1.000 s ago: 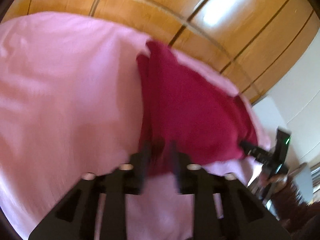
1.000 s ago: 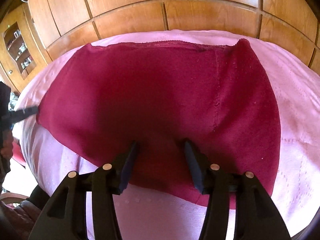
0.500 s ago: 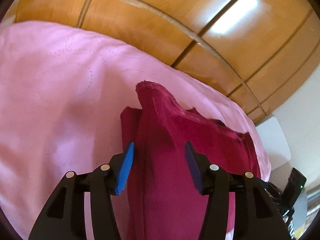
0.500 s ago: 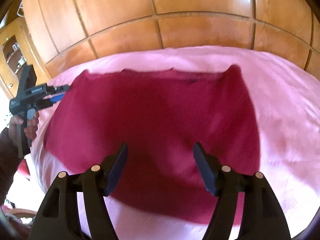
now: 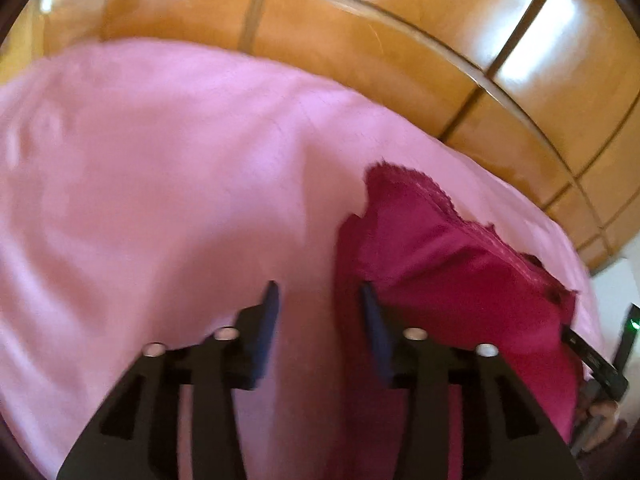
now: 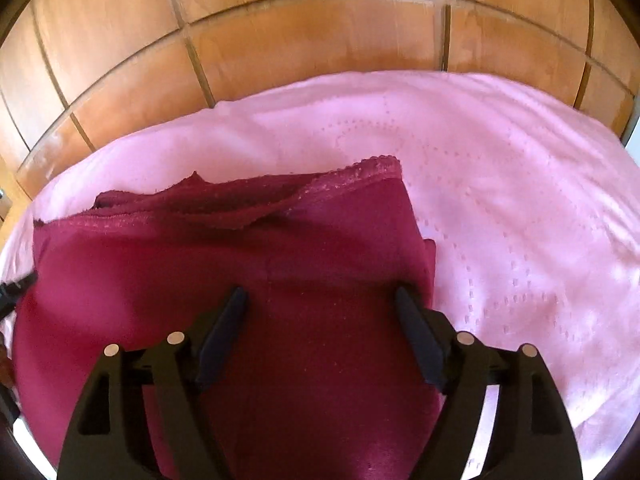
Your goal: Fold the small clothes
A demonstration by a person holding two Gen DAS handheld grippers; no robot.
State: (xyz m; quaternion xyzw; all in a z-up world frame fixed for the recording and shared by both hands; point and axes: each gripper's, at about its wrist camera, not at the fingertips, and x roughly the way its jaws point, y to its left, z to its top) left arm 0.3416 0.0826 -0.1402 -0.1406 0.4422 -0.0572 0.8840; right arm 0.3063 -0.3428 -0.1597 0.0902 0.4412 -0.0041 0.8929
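A crimson garment (image 5: 460, 280) with a lace-trimmed edge lies folded over itself on the pink bedspread (image 5: 160, 160). My left gripper (image 5: 319, 294) is open at the garment's left edge, with pink cloth and that edge between its fingers and nothing gripped. In the right wrist view the garment (image 6: 320, 240) fills the lower middle, its lace edges doubled along the far side. My right gripper (image 6: 320, 294) hangs over it with its jaws opening wide, and the pads do not press the cloth. The other gripper's black tip (image 6: 16, 286) pokes in at the left edge.
Wooden wall panels (image 6: 280, 40) rise just behind the bed's far edge. Bare bedspread (image 6: 500, 200) stretches to the right of the garment. In the left wrist view the right gripper's body (image 5: 588, 356) and a hand (image 5: 600, 412) sit at the far right.
The garment went from spread flat to folded over. My left gripper let go of its edge and opened beside it. The right jaws widened and shifted toward the garment's right side.
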